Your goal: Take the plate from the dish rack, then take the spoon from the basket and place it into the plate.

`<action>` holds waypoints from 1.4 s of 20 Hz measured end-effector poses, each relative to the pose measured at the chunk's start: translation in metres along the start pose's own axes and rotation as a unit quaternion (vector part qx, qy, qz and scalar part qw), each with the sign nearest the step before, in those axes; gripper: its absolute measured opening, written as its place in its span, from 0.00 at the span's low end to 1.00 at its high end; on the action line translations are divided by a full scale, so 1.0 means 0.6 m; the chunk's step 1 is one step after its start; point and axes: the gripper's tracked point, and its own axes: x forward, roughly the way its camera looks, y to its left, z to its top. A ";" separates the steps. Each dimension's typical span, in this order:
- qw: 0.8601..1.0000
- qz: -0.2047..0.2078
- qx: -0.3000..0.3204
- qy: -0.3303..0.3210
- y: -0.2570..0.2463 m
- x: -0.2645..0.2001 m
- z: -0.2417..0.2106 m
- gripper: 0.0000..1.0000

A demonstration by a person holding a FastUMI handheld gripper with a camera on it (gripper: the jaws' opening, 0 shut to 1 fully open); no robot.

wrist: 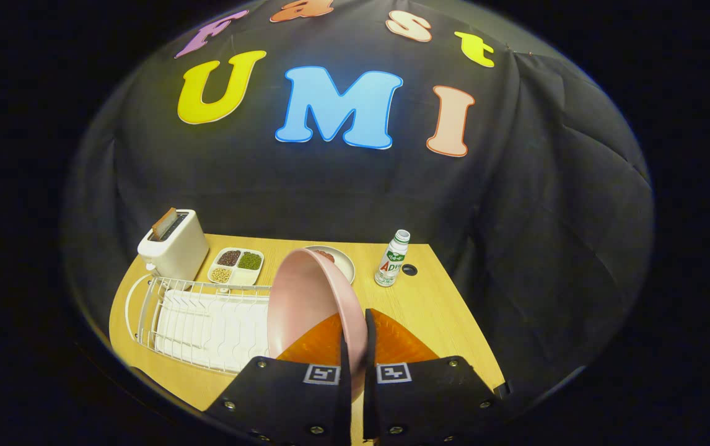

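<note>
Plate [305,303], pink and round, stands on edge between the two fingers of the gripper [355,337], which are drawn close together with its rim pinched between them, so it is held tilted with its hollow side facing toward the dish rack [200,322]. It hangs above the wooden table [435,310], at the near end of the rack and overlapping it in the view. The white wire rack sits on a white ribbed tray, and its slots show nothing standing in them. Beyond the rack is a white toaster [175,251] with a brown slice sticking up out of its slot. Just beside the toaster lies a white divided dish [236,266] with four compartments (dark beans in one, green ones in another, pale yellow ones in a third; the fourth is too pale to tell). Behind the held plate's upper rim peeks a small white dish [339,259] with something reddish in it. A small capped bottle [392,259] stands upright farther along the table, well apart from the rack.
</note>
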 end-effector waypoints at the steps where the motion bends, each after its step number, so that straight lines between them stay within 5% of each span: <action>1: 1.000 0.009 0.007 0.002 -0.009 -0.005 -0.007 0.07; 12: 0.989 0.125 0.071 0.029 -0.080 -0.022 -0.115 0.08; 20: 0.977 0.172 0.104 0.072 -0.101 -0.024 -0.247 0.07; 28: 0.951 0.236 0.162 0.121 -0.057 -0.011 -0.374 0.07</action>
